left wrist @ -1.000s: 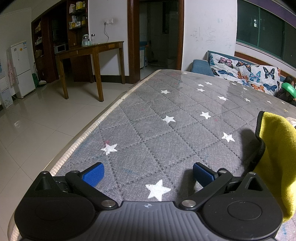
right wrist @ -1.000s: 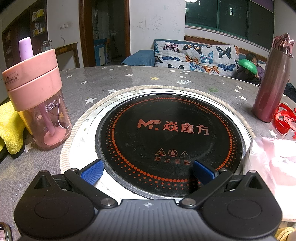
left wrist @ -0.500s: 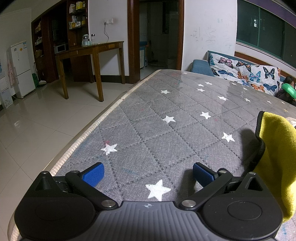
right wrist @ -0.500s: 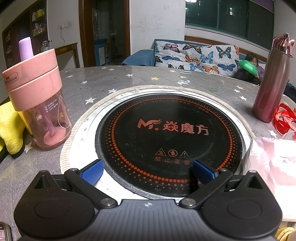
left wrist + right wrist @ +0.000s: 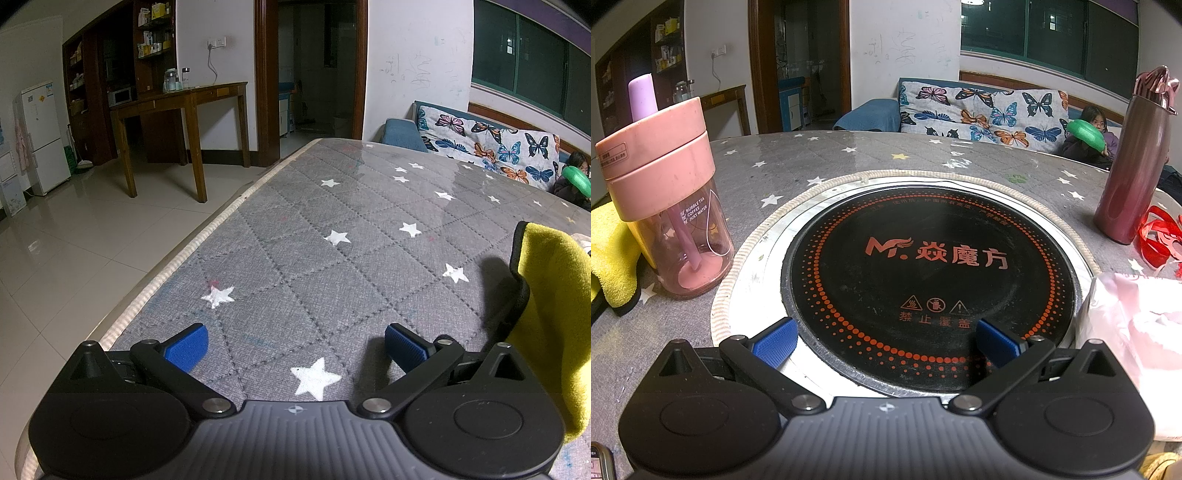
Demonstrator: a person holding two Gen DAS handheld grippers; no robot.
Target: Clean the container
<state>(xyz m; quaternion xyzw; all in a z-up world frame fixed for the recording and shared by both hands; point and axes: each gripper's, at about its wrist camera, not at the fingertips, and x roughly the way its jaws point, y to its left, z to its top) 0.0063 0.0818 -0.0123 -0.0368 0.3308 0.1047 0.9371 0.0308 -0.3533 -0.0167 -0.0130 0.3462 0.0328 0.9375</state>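
**Both grippers released above the tabletop**

The left gripper hangs with jaws spread and empty near the left edge of the grey star-patterned tabletop; a yellow cloth lies just beside it. The right gripper, likewise spread and empty, faces the round black hob at the tabletop's centre. The pink container stands upright just left of the hob, touching the cloth; a maroon flask stands toward the right edge.

Black induction hob sits ringed in the star-patterned grey table, maroon flask stands upright at far right, red ribbon just beside it, butterfly sofa behind.
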